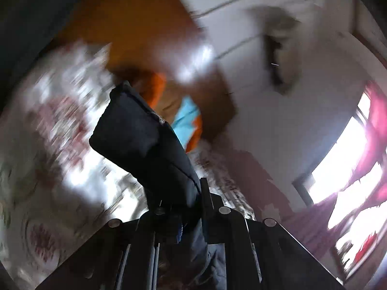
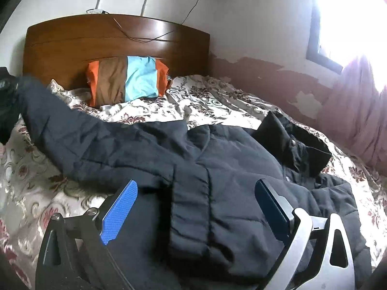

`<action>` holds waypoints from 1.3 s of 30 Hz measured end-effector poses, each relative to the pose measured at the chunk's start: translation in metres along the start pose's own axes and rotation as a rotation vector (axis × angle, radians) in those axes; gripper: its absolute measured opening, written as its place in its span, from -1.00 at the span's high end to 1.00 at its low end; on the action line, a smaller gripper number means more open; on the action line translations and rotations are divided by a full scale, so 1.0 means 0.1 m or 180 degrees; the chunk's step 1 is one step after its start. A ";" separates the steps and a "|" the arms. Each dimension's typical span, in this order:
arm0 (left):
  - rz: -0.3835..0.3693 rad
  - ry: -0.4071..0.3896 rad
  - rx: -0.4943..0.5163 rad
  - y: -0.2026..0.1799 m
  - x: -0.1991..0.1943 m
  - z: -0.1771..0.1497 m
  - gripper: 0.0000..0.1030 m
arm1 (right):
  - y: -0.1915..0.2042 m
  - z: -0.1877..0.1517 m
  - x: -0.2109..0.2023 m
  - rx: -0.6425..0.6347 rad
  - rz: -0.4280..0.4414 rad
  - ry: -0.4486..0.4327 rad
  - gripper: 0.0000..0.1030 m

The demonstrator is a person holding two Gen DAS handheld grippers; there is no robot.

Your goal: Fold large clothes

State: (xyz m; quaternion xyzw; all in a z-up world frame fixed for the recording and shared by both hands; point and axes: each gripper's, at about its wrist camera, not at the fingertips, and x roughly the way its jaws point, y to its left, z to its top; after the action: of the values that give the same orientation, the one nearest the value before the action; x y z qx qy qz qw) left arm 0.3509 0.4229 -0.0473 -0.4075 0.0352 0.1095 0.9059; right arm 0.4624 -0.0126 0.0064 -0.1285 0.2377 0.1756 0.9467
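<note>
A large dark navy padded jacket lies spread on the floral bedspread. One sleeve stretches up to the far left, lifted off the bed. The other sleeve's cuff lies at the right. My right gripper is open, its blue pads either side of the jacket body, just above it. In the blurred left wrist view my left gripper is shut on the jacket's sleeve cuff, which sticks up past the fingers.
A wooden headboard stands at the back with an orange, brown and light-blue pillow against it. A wall with peeling paint and a bright window with a pink curtain lie to the right.
</note>
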 end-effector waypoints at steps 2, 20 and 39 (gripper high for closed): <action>-0.0156 -0.0005 0.0289 -0.29 -0.01 0.04 0.78 | -0.18 -0.03 -0.07 0.0068 -0.0016 -0.0006 -0.85; -0.1586 0.0914 0.1739 -3.26 0.24 -1.52 0.79 | -2.25 -0.96 -0.50 0.1372 -0.0444 0.0087 -0.85; -0.1484 0.2783 0.1833 -3.16 0.78 -3.42 0.60 | -2.75 -1.83 -0.11 0.3196 0.1715 -0.0077 -0.86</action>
State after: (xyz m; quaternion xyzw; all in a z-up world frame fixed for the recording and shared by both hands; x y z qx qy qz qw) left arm 0.5072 -0.0230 -0.0562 -0.1486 0.3442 -0.2860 0.8818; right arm 0.4873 -0.3241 -0.1009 0.4044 0.3055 0.2778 0.8160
